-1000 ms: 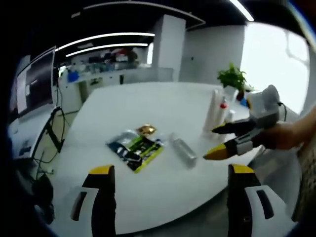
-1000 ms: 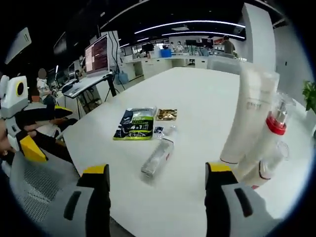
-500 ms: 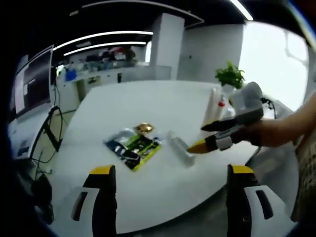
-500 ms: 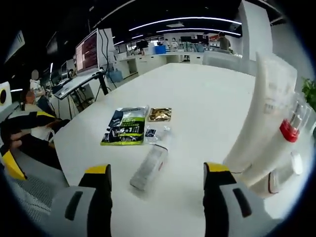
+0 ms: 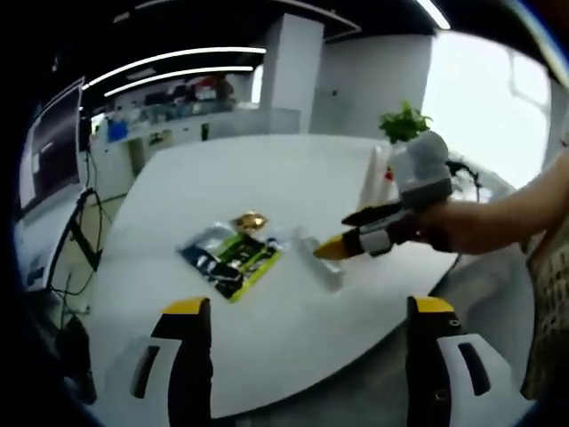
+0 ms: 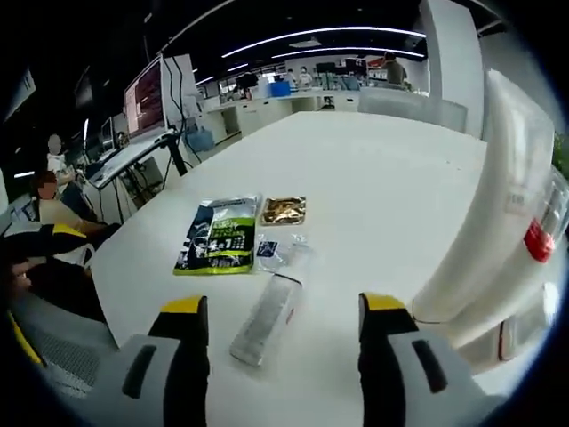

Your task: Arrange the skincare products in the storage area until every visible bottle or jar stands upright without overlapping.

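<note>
Open-plan office space with ceiling light strips and desks is seen behind a broad white table [image 6: 373, 169], on which a clear bottle [image 6: 267, 307] lies on its side beside a green-and-black sachet [image 6: 216, 236] and a small gold packet [image 6: 284, 210]. Over the last second the right gripper [image 5: 342, 233] has been carried inward across the table, and in the left gripper view its yellow-tipped jaws, held slightly apart with nothing between them, are now seen just at the fallen bottle [image 5: 320, 261]; contact cannot be confirmed. In the right gripper view the bottle is framed between the two raised jaws, closer than before. A tall white tube [image 6: 498, 213], a red-collared pump bottle [image 6: 544, 233] and a further container low at the edge are seen standing close together near the right gripper. The left gripper [image 5: 307, 347] is held back at the table's near edge, jaws wide apart and empty. The lying bottle is judged the remaining item to be stood upright, and a grasp appears imminent.
</note>
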Tool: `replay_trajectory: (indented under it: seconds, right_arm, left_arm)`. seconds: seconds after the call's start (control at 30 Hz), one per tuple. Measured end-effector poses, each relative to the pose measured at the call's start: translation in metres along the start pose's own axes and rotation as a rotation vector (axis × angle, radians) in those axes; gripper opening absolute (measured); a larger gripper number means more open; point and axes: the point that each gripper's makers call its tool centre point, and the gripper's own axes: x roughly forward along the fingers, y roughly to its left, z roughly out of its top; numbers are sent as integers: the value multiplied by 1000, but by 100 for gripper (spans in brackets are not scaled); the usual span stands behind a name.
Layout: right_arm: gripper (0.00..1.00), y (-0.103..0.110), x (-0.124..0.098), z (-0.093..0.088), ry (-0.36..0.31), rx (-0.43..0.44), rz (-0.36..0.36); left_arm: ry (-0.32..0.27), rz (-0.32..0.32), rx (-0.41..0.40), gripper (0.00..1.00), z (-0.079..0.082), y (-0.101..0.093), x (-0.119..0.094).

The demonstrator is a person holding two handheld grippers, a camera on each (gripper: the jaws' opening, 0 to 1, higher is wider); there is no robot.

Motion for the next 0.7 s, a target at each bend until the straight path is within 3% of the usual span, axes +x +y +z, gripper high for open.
replay_trajectory:
  seconds: [0.43, 0.7]
  right_arm:
    - [45, 10, 26, -10, 65, -109, 7]
    - [34, 9, 30, -23, 112, -171, 15]
  left_arm:
    - [14, -3, -10, 87, -4, 2, 1]
    - [15, -2, -14, 86, -5, 3, 1]
